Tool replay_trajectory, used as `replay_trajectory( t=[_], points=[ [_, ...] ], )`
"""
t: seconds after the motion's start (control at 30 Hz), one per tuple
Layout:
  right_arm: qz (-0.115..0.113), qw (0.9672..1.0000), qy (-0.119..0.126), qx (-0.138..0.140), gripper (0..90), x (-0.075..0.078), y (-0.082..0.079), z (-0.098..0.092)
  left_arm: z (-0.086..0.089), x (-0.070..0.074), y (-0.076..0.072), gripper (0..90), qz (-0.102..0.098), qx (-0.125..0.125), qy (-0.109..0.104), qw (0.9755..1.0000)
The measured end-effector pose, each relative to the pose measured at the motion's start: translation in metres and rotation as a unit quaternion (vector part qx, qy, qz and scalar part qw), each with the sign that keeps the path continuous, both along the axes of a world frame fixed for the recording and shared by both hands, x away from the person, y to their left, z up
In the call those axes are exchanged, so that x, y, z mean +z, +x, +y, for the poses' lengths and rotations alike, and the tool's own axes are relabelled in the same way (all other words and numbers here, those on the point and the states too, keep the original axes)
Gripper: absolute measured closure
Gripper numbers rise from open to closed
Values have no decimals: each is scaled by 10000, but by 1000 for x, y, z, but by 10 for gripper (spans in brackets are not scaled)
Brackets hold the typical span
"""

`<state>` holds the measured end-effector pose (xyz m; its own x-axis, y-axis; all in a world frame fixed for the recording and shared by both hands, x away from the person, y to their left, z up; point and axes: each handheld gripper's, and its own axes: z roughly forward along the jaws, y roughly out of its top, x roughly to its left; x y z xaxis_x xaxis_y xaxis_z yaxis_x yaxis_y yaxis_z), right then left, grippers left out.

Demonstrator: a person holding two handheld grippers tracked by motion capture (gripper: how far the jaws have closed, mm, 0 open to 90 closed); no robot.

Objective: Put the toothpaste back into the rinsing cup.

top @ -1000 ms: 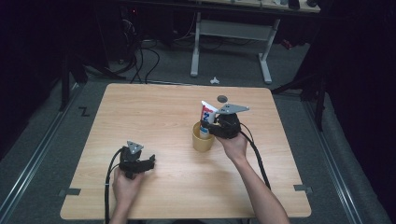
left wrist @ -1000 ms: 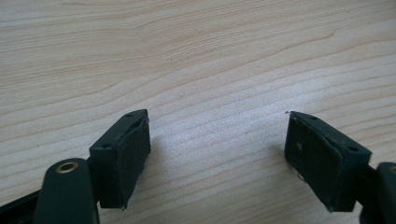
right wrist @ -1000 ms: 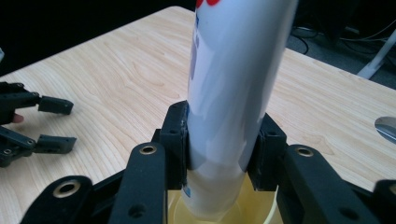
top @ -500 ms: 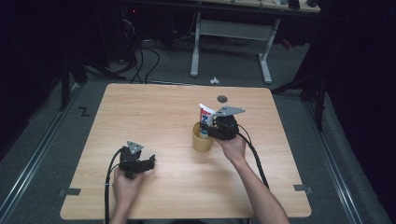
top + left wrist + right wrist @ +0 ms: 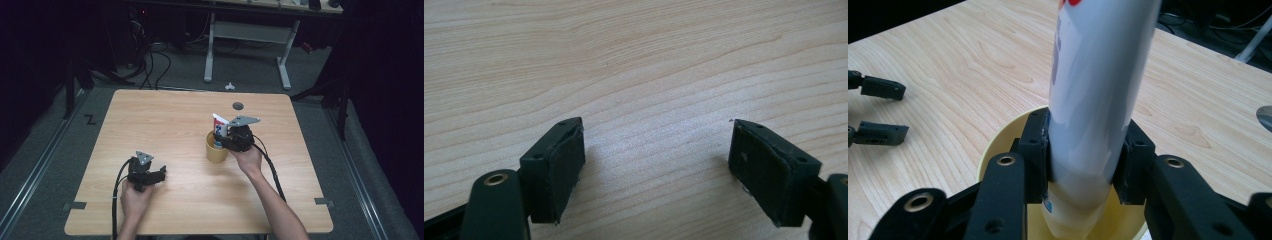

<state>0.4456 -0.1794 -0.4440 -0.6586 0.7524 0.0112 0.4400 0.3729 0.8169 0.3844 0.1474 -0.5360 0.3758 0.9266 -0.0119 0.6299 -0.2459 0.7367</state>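
The right gripper (image 5: 223, 141) is clamped on a white tube (image 5: 220, 126) with red and blue print, both pads pressed against the tube's sides. The tube stands upright, its lower end down inside a yellow cup (image 5: 216, 151). In the right gripper view the tube (image 5: 1098, 95) rises between the two black jaws, and its bottom sits below the rim of the cup (image 5: 998, 145); whether it touches the cup's floor cannot be told. The cup stands on the tabletop (image 5: 165, 120) a little right of centre, with the right hand (image 5: 247, 159) just near and right of it.

The left gripper (image 5: 161, 175) rests on the near left part of the tabletop, held by the left hand (image 5: 134, 195), well apart from the cup. Its jaws stand wide, with bare wood (image 5: 654, 150) between them and nothing held. In the right gripper view the left gripper's tips (image 5: 878, 110) lie at the left edge, also spread.

A small dark round disc (image 5: 238, 105) lies in the tabletop beyond the cup, toward the far edge.
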Motion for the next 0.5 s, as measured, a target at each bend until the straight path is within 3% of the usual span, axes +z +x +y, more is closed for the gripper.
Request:
replay_trajectory(
  t=[0.5],
  points=[
    [32,9999,-67,67,640,-5,0,5,0,0,0,230,-4,4,-5,10000]
  ],
)
